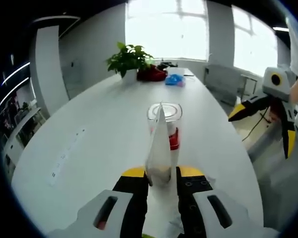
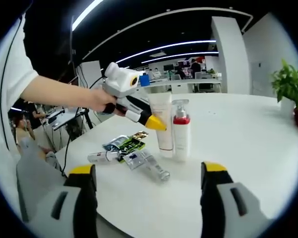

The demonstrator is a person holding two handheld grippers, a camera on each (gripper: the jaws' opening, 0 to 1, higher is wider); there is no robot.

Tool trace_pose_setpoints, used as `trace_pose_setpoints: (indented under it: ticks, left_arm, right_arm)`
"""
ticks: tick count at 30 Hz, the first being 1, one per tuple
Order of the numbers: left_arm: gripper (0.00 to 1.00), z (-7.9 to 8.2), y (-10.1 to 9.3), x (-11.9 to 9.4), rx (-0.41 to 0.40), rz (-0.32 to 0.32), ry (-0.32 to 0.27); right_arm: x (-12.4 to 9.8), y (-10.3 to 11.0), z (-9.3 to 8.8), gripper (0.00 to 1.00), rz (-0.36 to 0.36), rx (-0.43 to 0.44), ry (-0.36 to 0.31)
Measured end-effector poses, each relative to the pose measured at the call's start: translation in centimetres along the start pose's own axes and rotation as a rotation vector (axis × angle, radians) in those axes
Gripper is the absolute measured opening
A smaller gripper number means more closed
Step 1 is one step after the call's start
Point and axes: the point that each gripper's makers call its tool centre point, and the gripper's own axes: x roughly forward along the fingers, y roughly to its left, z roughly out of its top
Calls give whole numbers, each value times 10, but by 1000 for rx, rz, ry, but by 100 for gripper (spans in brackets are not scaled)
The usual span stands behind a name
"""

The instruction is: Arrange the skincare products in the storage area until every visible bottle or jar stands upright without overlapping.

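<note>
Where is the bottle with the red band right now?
In the right gripper view the bottle with the red band stands upright mid-table, right beside the white tube that the left gripper is at.

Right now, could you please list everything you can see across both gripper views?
White squeeze tube: one, upright, held by the left gripper.
Clear pump bottle with red collar: one, upright beside the tube.
Small tubes and sachets: several, silver, green and clear, lying flat on the table.
White oval table: one.
Green potted plant: one, white pot, far end.
Red item and blue item: near the plant.
Left gripper: yellow-tipped, shut on the tube.
Right gripper: yellow-tipped, open, empty.
</note>
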Motion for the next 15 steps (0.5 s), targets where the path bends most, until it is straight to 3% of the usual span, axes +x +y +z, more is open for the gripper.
trace_pose_setpoints:
  ticks: [9,15]
  left_arm:
    - [31,-5,0,-3,-21,13,19]
    - [51,-14,2,-10,-60,48,44]
  right_arm:
    - [2,-2,-2,87,-5,-2,6]
    - [2,-1,-3,86,-1,-12,11]
